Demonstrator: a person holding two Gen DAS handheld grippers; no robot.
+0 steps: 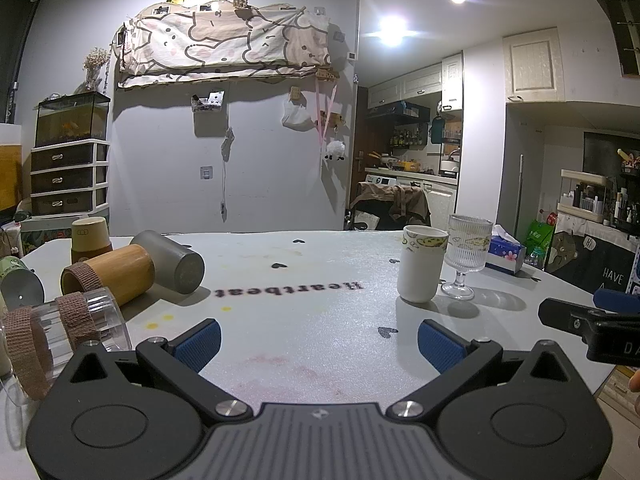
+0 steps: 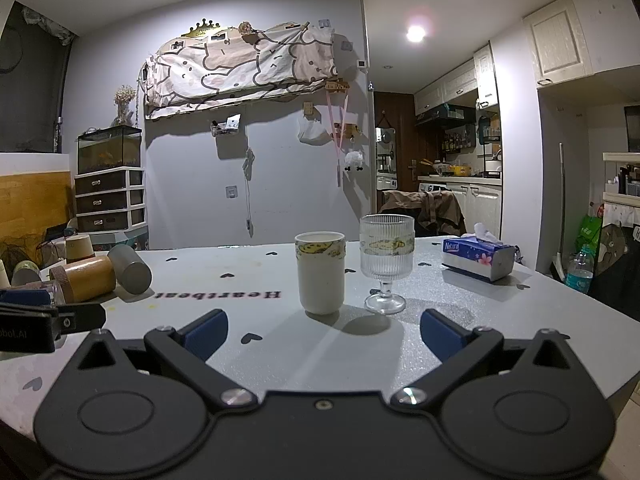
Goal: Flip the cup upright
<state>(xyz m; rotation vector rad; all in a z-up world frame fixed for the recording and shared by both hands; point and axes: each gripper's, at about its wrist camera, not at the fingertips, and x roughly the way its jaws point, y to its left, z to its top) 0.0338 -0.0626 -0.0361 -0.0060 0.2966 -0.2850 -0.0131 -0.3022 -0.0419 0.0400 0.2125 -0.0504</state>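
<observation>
The left gripper (image 1: 318,344) is being held with its blue pads spread wide, nothing between them, low over the near edge of the table (image 1: 304,312). The right gripper (image 2: 324,334) is likewise being held spread and empty, beside it. Toward the table's left edge, 4 cups are being seen on their sides: a clear cup (image 1: 86,326) banded with brown tape nearest the left gripper, a bamboo cup (image 1: 114,274) behind it, a grey cup (image 1: 172,260) touching that, and a green-rimmed cup (image 1: 20,284) at the edge. Toward the right edge, a white cup (image 2: 320,274) and a ribbed goblet (image 2: 386,260) are being shown upright, just beside each other.
</observation>
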